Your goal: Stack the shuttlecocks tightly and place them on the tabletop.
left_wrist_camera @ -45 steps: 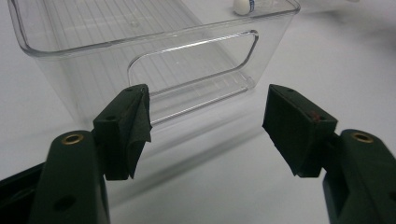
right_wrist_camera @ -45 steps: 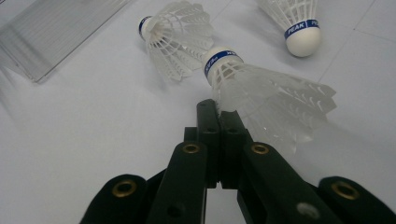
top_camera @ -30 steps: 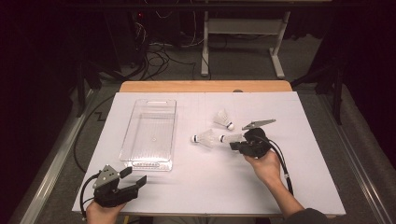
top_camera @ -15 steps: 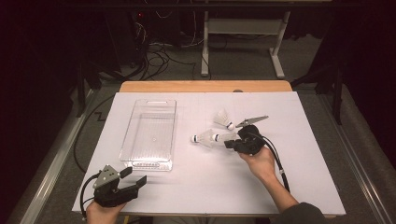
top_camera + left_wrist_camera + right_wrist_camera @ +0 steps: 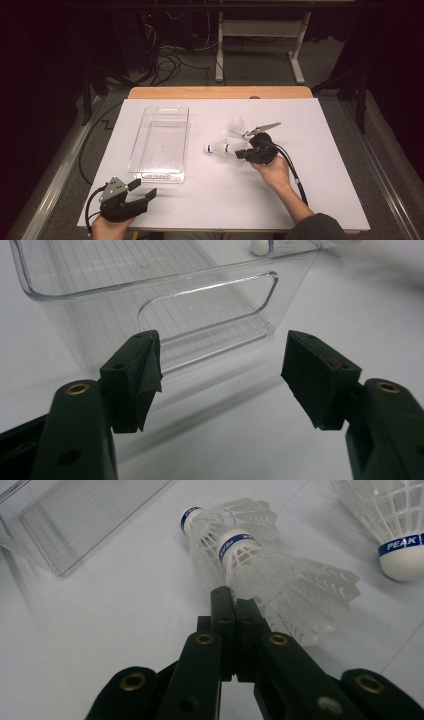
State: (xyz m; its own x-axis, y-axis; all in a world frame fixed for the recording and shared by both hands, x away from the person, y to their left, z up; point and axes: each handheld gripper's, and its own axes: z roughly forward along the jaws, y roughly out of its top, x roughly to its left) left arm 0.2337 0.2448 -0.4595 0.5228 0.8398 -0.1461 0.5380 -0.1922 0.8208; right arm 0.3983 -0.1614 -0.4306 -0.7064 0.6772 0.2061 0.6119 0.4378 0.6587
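Right gripper (image 5: 234, 597): jaws clenched flat together at the tips, pinching the feather skirt edge of a shuttlecock (image 5: 280, 575). That one is nested into a second shuttlecock (image 5: 220, 522), cork ends pointing away from the gripper. The pair lies on the white table (image 5: 210, 200) between the clear tray (image 5: 161, 142) and the right hand (image 5: 272, 172).

Third shuttlecock (image 5: 395, 525) lies just beyond, apart from the pair, cut off at the frame's top and right edges; "PEAK" reads on its blue band. Print on the other bands is too small to make out. From the high view the gripper body hides the pinch point, and whether the pair is lifted or resting cannot be told.

Left gripper (image 5: 220, 370): jaws released, wide apart, nothing between them, facing the tray's handle end near the table's front left corner.

Against the earlier frames: right gripper has shifted slightly left, toward the nested pair; left gripper, tray and lone shuttlecock unchanged.
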